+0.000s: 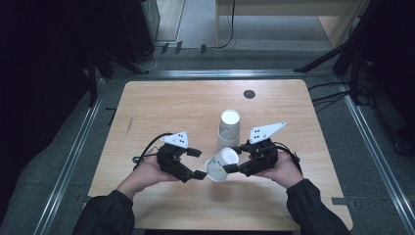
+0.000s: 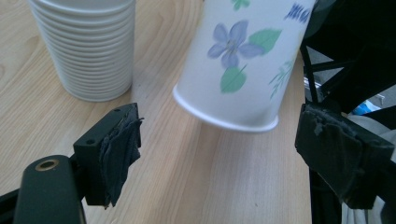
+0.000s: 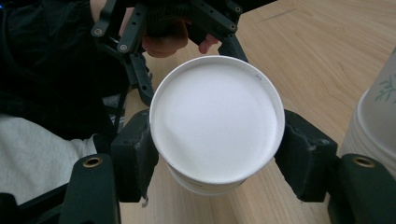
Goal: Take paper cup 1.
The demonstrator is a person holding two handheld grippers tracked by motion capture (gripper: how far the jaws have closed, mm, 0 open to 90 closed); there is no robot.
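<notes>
A paper cup (image 1: 220, 165) with a blue flower print hangs tilted just above the wooden table (image 1: 161, 107). My right gripper (image 1: 234, 159) is shut on its sides near the base. In the right gripper view the cup's white base (image 3: 217, 121) faces the camera, between the right gripper's (image 3: 217, 161) two pads. The cup's (image 2: 243, 60) rolled mouth rim points down toward my left gripper (image 2: 229, 144), which stands open with nothing between its pads. The left gripper (image 1: 197, 163) is just left of the cup. A stack of upturned white cups (image 1: 229, 127) stands behind it.
A small dark round disc (image 1: 249, 94) lies near the table's far edge. The stack of cups (image 2: 88, 46) is close to the left gripper's left side and sits at the right edge as the stack (image 3: 378, 126) in the right gripper view. Dark sleeves enter at the front edge.
</notes>
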